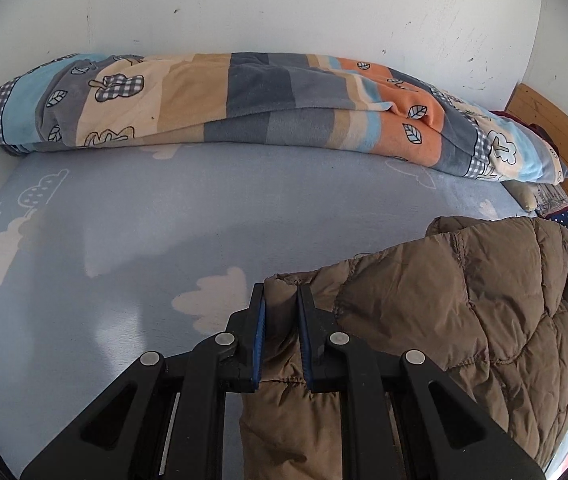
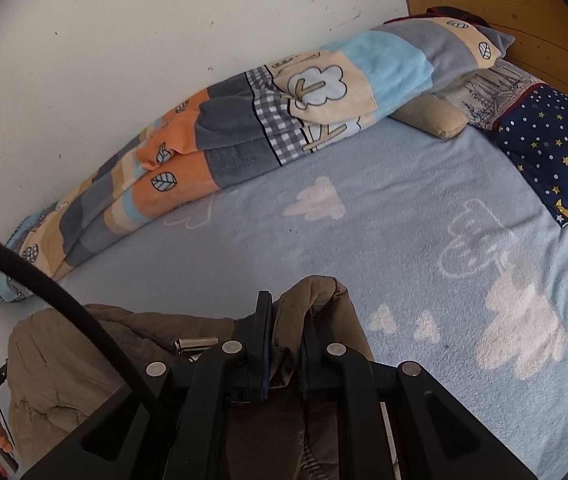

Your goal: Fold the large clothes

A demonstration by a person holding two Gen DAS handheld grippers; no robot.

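While both grippers clamp it, the brown padded jacket (image 1: pixel 464 300) hangs over the blue bed sheet (image 1: pixel 123 240).
Left gripper (image 1: pixel 279 300) and right gripper (image 2: pixel 286 308) each pinch an edge; next, probably, it is spread flat on the sheet, short of the striped blanket (image 1: pixel 243 100).

- Home bedroom: bed (image 2: pixel 364 240) in pale blue cloud-print sheet
- Patchwork blanket (image 1: pixel 243 100) bunched at 12 o'clock against white wall (image 1: pixel 284 8)
- Star-print pillow (image 2: pixel 544 148), wooden headboard (image 2: pixel 524 20) at 2 o'clock

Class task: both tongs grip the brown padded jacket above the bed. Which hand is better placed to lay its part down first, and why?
Probably the left. The left tongs hold the jacket over open blue sheet; the right tongs sit nearer the starry pillow.
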